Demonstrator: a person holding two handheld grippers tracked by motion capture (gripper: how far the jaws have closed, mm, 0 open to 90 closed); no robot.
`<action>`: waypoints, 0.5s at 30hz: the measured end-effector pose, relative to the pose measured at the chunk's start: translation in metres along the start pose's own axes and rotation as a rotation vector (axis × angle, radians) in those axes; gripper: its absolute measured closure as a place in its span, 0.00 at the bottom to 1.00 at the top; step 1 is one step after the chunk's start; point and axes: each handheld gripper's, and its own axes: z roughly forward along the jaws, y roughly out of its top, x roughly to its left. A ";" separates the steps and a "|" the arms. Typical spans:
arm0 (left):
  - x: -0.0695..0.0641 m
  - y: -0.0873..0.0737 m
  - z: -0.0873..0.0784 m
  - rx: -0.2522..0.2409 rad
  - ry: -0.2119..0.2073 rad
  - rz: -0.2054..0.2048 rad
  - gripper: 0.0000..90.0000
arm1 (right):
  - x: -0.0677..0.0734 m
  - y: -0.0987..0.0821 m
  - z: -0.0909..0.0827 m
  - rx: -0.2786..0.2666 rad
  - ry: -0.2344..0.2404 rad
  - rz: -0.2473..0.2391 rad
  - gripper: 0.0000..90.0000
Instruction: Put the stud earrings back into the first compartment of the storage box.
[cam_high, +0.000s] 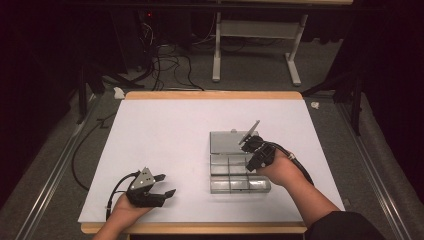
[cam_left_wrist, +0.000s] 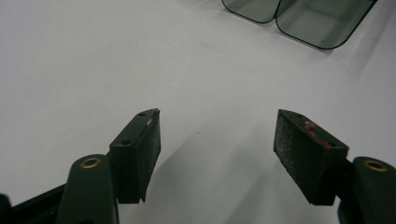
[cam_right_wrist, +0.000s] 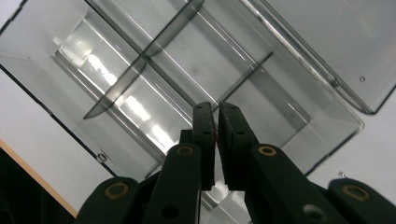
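- A clear plastic organizer box (cam_high: 235, 165) lay open on the right half of the white table (cam_high: 165, 145), its lid (cam_high: 227, 141) folded flat toward the far side and the compartment tray nearer the person.
- The tray's long axis ran left to right across the table; open as it was, the whole box stretched near to far, hinge line crosswise.
- In the right gripper view the tray (cam_right_wrist: 154, 79) showed thin dividers splitting it into compartments; the exact count could not be told.
- Count: one box, two grippers, two hands.
- The right gripper (cam_high: 252, 152) sat over the right end of the box, just above the tray, with its jaws drawn nearly together. Whether anything thin was pinched between them could not be told; the right gripper (cam_right_wrist: 216, 135) pointed down into the compartments.
- The left gripper (cam_high: 164, 185) rested low near the table's near-left edge, well apart from the box, jaws spread wide with nothing between them. In its own view the left gripper (cam_left_wrist: 217, 140) faced bare table, with the box's rounded corners (cam_left_wrist: 299, 18) far ahead.
- The box sat well in from the right and near edges.
- Broad bare table lay to the left of the box and beyond its lid, up to the wooden far rim (cam_high: 215, 95).
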 end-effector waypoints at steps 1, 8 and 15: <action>0.000 0.000 0.000 -0.003 0.000 -0.001 0.36 | 0.002 0.004 0.001 -0.006 0.003 -0.010 0.95; 0.000 0.000 0.000 -0.001 -0.002 0.004 0.36 | 0.012 0.015 0.006 -0.001 0.017 -0.034 0.95; 0.000 0.000 0.000 0.000 -0.005 0.006 0.36 | 0.020 0.029 0.011 -0.010 0.029 -0.080 0.95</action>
